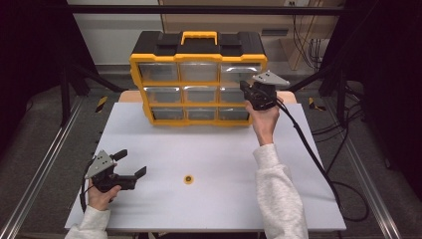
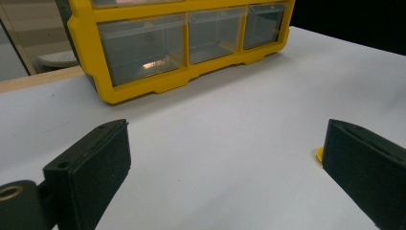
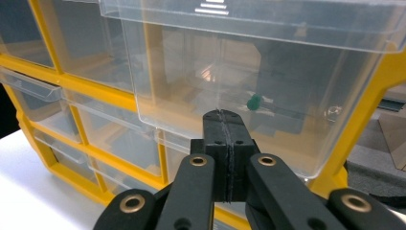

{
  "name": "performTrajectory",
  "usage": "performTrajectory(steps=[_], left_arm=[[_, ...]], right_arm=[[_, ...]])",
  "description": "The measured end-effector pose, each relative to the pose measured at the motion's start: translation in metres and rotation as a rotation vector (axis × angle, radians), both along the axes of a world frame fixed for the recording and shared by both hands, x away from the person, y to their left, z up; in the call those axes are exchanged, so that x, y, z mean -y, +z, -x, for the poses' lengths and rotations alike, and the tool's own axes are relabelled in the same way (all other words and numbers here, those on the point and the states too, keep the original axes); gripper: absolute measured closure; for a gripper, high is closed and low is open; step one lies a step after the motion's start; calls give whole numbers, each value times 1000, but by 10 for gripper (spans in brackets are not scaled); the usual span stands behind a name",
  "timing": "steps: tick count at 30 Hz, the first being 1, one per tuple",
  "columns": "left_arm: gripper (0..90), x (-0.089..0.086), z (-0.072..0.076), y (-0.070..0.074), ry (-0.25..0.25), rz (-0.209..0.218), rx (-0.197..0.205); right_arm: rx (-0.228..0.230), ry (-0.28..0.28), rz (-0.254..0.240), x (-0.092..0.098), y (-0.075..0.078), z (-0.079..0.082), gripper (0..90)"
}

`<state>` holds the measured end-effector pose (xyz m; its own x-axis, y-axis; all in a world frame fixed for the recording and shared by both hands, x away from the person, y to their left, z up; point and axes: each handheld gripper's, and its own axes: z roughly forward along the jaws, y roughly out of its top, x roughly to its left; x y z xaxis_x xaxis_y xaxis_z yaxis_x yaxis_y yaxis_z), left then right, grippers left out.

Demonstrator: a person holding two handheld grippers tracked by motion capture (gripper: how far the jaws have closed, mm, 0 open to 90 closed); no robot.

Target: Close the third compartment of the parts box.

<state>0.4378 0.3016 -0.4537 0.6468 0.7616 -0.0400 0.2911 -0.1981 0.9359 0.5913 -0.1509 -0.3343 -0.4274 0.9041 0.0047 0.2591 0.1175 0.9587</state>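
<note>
R claw (image 3: 224,120) at drawer (image 3: 249,72), jaws together
Clear drawer, top-right of yellow organiser (image 1: 199,84), pulled partway out; claw tip at its front. L claw (image 1: 133,164) apart, low over worktop (image 1: 224,164)

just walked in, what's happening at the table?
A person works at a white table with a gripper in each hand. The right gripper, jaws shut with nothing between them, is up at the yellow drawer cabinet, against the clear top-right drawer, which sticks out from the frame. A small green thing shows through that drawer. The left gripper rests open near the table's left edge. A small yellow ring lies loose on the table.
</note>
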Motion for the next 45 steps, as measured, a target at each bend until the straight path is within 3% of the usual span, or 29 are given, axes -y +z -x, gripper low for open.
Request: performTrajectory(steps=[23,27,34,42,45], left_arm=[[28,0,0,0,0,4,0],[28,-1,0,0,1,6,0],[27,0,0,0,1,5,1],[26,-1,0,1,5,8,0],[26,-1,0,1,3,11,0]], right_arm=[[-13,-39,8,0,-6,-17,900],[-7,-23,9,0,-4,-12,900],[26,37,-22,1,2,11,877],[25,100,-62,8,0,41,689],[18,117,-76,11,-4,51,543]])
